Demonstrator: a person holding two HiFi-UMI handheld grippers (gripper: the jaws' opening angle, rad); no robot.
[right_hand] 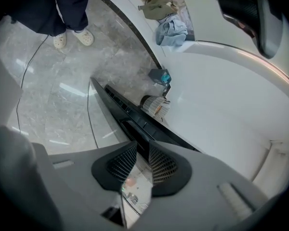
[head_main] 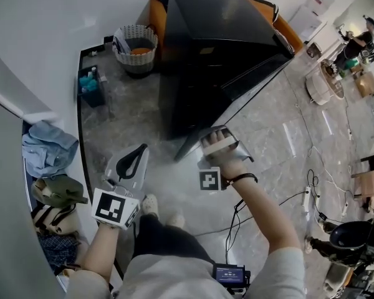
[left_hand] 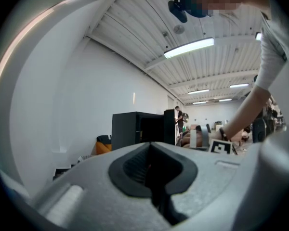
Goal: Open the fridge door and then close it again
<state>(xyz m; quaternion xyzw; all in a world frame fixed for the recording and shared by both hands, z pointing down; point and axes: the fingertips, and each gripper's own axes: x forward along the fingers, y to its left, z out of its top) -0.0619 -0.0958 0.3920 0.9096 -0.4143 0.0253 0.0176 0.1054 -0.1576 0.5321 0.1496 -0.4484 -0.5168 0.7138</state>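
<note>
Floor tiles (head_main: 131, 117), glossy grey with marble veining, meet a curved white wall (head_main: 37, 42). Left gripper (head_main: 136, 156), moulded grey plastic with ribbed black pads (left_hand: 135, 165), hangs with jaws together, empty. A round woven basket (head_main: 136, 45) stands at the floor's far edge beside the boxy black fridge (head_main: 212, 23). Right gripper (head_main: 217, 137) clamps the edge of its glossy, swung-open door (head_main: 249, 80).

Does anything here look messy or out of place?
Only small things: the door of the boxy black fridge stands open, clamped by the right gripper, and a crumpled light-blue cloth lies heaped by the curved white wall.
</note>
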